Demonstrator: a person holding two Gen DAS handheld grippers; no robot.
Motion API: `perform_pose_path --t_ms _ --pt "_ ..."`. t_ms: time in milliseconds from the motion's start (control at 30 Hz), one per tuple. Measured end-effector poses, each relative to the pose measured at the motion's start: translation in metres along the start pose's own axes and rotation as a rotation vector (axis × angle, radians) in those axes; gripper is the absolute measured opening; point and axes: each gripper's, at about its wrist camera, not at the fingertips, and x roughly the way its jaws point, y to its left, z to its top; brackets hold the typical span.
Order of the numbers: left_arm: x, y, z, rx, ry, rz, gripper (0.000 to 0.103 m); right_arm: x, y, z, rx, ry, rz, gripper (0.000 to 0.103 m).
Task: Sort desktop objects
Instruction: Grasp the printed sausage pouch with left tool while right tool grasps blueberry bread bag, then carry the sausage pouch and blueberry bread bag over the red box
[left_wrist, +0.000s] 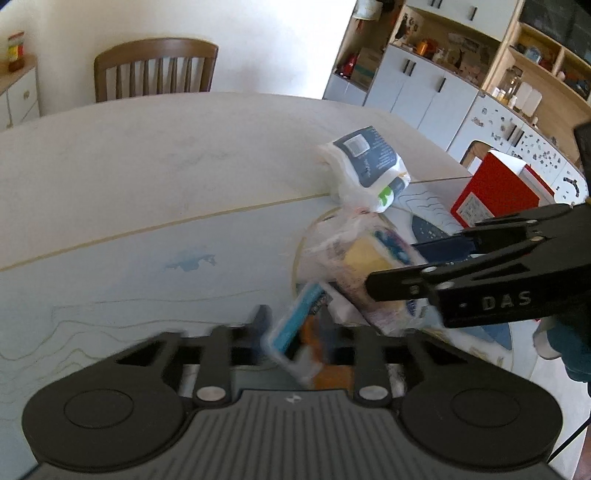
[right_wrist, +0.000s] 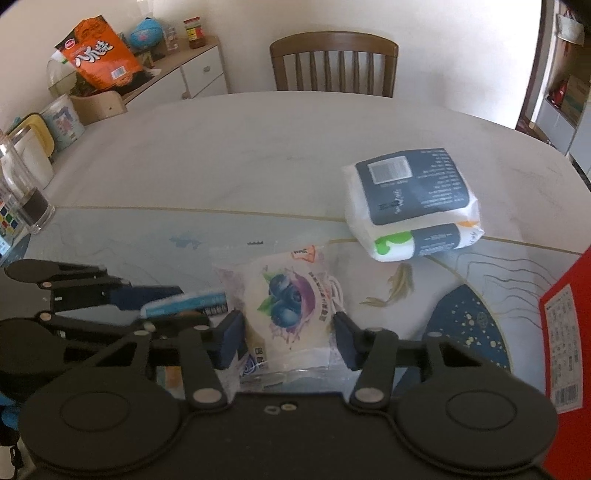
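A clear packet with a blueberry picture (right_wrist: 286, 306) lies on the pale blue table mat (right_wrist: 129, 247). My right gripper (right_wrist: 288, 332) has a pad on each side of it, pressing into the wrapper. In the left wrist view the same packet (left_wrist: 365, 258) sits between the right gripper (left_wrist: 391, 264) fingers reaching in from the right. My left gripper (left_wrist: 293, 325) is closed on a small blue-and-white packet (left_wrist: 295, 328), blurred here. From the right wrist view that packet (right_wrist: 184, 301) is pinched in the left gripper (right_wrist: 192, 304), just left of the blueberry packet.
A white and grey tissue pack (right_wrist: 410, 199) lies behind the packets on the mat's edge. A red box (right_wrist: 569, 332) stands at the right. A glass jar (right_wrist: 22, 184) is at the far left. A wooden chair (right_wrist: 334, 62) stands behind the table.
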Motion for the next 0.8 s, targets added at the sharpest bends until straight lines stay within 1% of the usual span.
perform_pose_path --t_ms 133,333,533,800 --pt "-0.003 0.002 -0.002 -0.020 0.001 -0.023 0.014 -0.009 -0.003 0.000 0.006 -0.016 0.002 0.051" --pt "-0.018 -0.001 -0.002 -0.035 -0.048 -0.028 0.005 -0.026 -0.006 -0.001 0.021 -0.043 -0.007 0.050" --pt "-0.034 -0.004 0.003 -0.062 -0.076 -0.052 0.001 -0.045 -0.009 -0.009 0.040 -0.061 -0.012 0.050" --pt "-0.057 -0.019 0.005 -0.058 -0.111 -0.049 0.000 -0.076 -0.017 -0.023 0.066 -0.086 -0.027 0.050"
